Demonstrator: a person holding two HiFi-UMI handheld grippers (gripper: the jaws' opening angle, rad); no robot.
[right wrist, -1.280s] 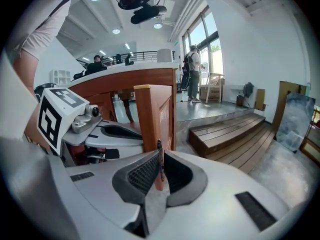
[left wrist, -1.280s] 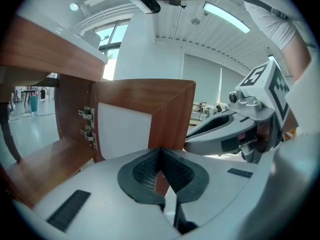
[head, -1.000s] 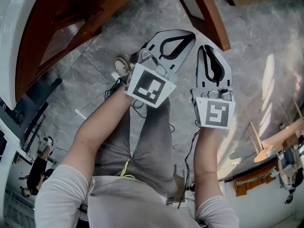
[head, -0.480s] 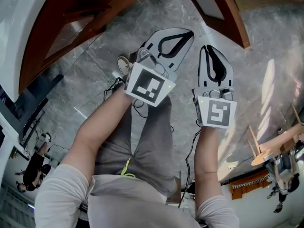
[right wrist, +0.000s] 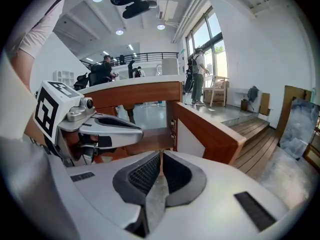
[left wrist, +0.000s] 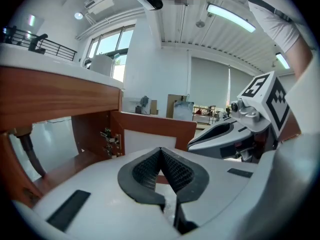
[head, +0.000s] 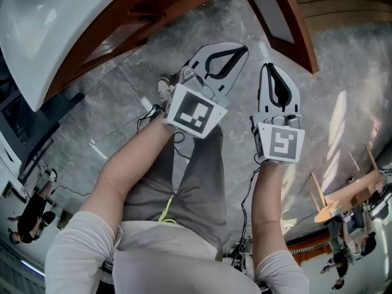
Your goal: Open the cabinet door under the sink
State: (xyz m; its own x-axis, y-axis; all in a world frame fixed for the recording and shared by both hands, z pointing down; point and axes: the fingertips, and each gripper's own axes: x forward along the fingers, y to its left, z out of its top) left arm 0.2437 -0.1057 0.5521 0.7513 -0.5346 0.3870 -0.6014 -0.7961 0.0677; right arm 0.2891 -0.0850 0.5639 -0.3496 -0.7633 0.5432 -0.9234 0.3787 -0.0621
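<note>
1. since a second ago, the white sink (head: 55, 17) fills more of the head view's upper left, and both tools sit slightly further right in that view.
2. left tool (head: 240, 48) and right tool (head: 270, 67): jaws pressed together with nothing between them, held side by side above the stone floor (head: 116, 109).
3. the cabinet door (head: 288, 23) under the sink is swung open, just ahead of the right tool.
4. inside the cabinet, a hinge (left wrist: 111, 140) and a dark pipe (left wrist: 30, 154) are visible.
5. nearby: a shoe (head: 164, 89) and a wooden stool (head: 331, 207).
</note>
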